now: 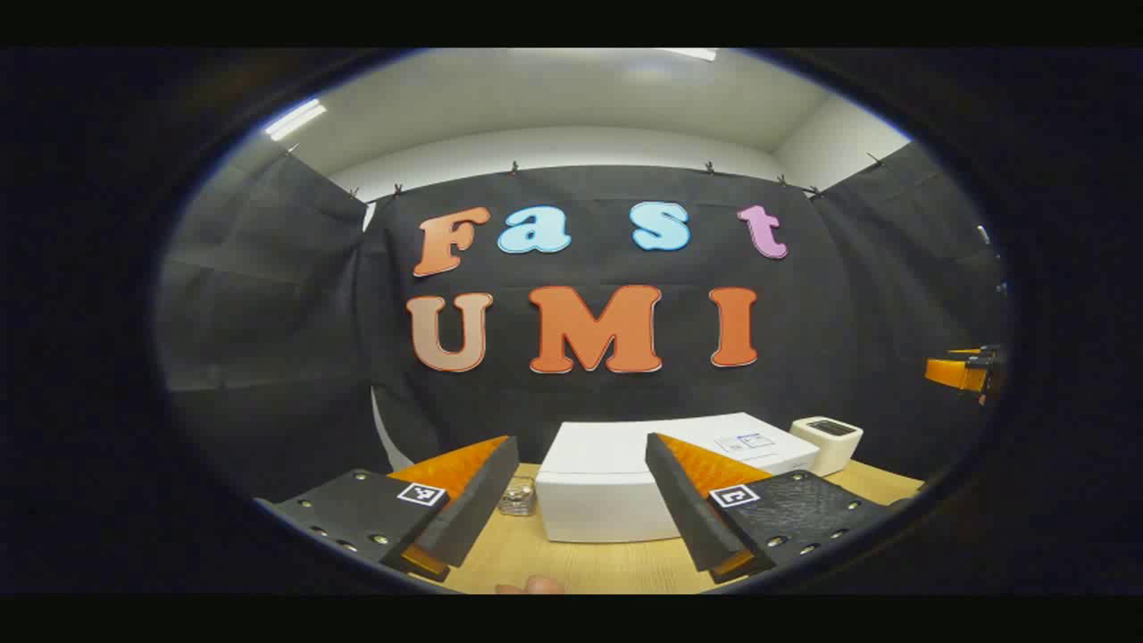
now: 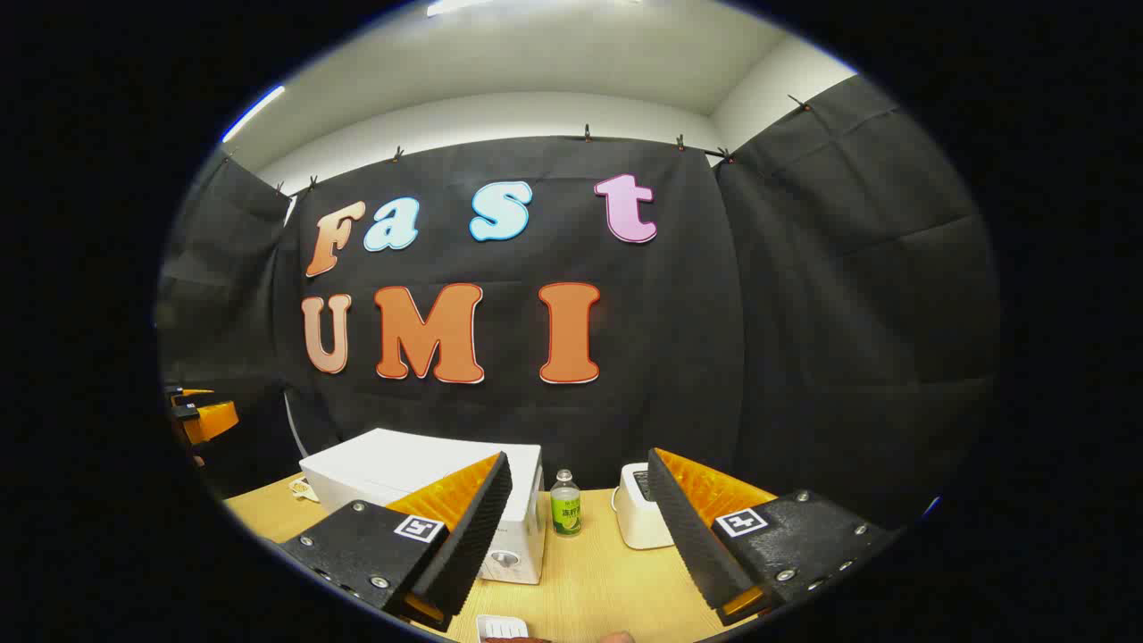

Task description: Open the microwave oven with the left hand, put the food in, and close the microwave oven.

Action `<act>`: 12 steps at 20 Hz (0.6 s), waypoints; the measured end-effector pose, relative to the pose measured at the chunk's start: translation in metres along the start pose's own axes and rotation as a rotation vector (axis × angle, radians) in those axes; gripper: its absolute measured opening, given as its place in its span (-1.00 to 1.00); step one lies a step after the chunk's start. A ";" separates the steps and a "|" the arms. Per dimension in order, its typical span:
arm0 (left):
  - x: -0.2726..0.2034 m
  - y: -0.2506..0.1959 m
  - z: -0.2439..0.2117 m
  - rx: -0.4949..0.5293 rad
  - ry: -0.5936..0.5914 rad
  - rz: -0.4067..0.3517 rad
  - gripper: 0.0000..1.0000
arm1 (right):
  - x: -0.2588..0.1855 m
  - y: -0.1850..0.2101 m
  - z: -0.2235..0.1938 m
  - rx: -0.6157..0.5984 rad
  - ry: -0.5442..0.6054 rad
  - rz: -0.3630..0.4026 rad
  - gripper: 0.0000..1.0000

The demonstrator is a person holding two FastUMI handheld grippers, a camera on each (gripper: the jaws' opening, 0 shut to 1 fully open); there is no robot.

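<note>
Table (image 2: pixel 607 572) of pale wood carries everything. Microwave (image 1: pixel 607 487), white, door closed, sits at the far middle, reachable by the left gripper (image 1: pixel 580 500), which hangs released, jaws wide, aimed at it. Toaster (image 2: pixel 641 518) stands right of it, a small bottle (image 2: pixel 564 505) between. Right gripper (image 2: pixel 580 527) is likewise spread, empty. Food tray (image 2: pixel 502 628) lies at the near edge, probably staged for pickup.
</note>
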State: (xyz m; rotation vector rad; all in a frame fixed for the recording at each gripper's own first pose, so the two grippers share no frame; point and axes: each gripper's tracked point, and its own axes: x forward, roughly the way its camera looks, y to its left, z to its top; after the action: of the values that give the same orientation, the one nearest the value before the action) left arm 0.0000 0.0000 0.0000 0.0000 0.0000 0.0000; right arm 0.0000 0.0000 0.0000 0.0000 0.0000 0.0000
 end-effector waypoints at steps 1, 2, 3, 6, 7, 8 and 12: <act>0.001 0.000 0.000 0.000 0.000 0.001 0.82 | 0.000 0.000 0.002 0.001 0.000 0.001 0.89; 0.002 0.000 0.001 -0.001 0.000 0.003 0.90 | 0.001 0.000 0.002 0.003 -0.004 0.002 0.89; 0.003 0.000 0.001 -0.001 -0.001 0.004 0.90 | 0.001 0.000 0.003 0.003 -0.007 0.002 0.89; 0.004 0.000 0.002 0.002 -0.004 0.007 0.82 | -0.001 -0.003 0.007 0.008 -0.020 -0.002 0.89; 0.005 0.000 0.002 0.001 -0.005 0.007 0.82 | 0.000 -0.004 0.007 0.009 -0.021 -0.004 0.89; 0.005 -0.001 0.002 0.001 -0.006 0.007 0.82 | 0.000 -0.005 0.007 0.007 -0.021 -0.005 0.89; 0.005 -0.004 0.000 -0.009 -0.001 -0.002 0.90 | 0.001 -0.008 0.005 0.008 -0.018 -0.010 0.89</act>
State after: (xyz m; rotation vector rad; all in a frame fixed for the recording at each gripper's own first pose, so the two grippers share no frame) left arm 0.0054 -0.0042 0.0001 -0.0085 -0.0013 -0.0016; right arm 0.0012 -0.0080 0.0047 0.0080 -0.0177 -0.0097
